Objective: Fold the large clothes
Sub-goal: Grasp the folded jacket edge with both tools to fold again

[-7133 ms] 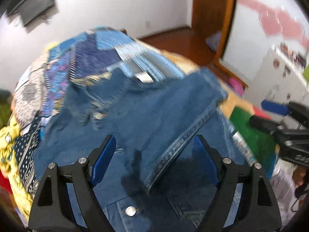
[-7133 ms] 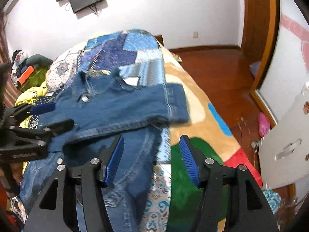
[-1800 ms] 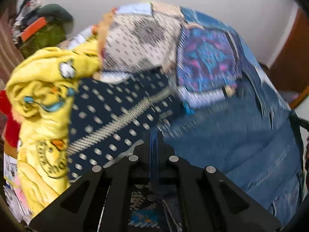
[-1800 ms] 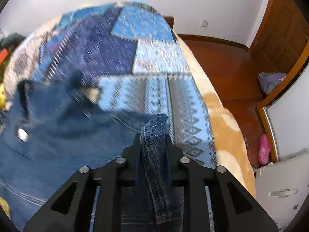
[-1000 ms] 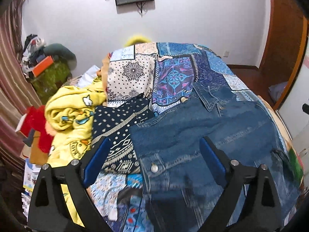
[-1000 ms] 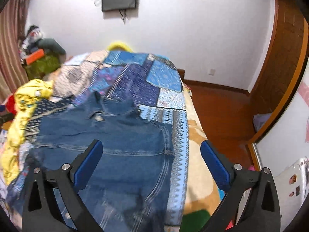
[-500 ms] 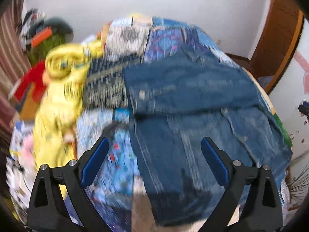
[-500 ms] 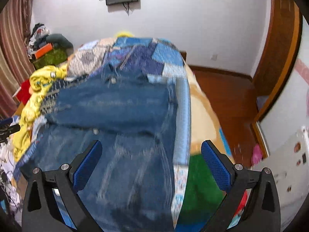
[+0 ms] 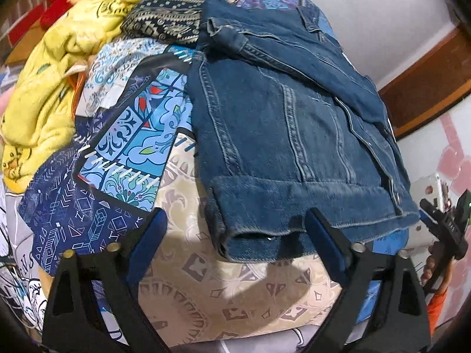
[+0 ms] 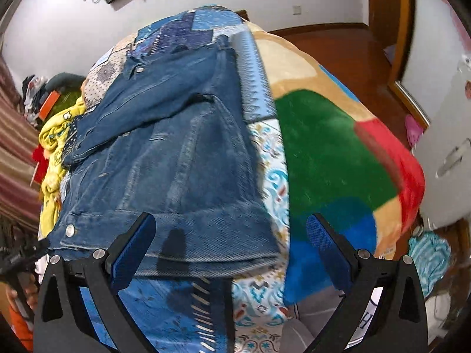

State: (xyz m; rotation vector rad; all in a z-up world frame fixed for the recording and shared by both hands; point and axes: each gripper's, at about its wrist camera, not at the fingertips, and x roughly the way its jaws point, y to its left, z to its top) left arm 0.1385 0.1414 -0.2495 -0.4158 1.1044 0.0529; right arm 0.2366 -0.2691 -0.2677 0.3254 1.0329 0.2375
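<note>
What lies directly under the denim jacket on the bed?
The denim jacket rests on a patchwork bedspread, which shows around its edges. Whatever else lies beneath the jacket is covered and cannot be seen.

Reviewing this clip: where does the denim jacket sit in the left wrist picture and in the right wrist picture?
Left wrist: the denim jacket fills the upper right, its hem just ahead of the gripper fingers.
Right wrist: the denim jacket fills the centre left, its hem between the open fingers.
Shared landmark: the yellow blanket lies left of the jacket in both.
</note>
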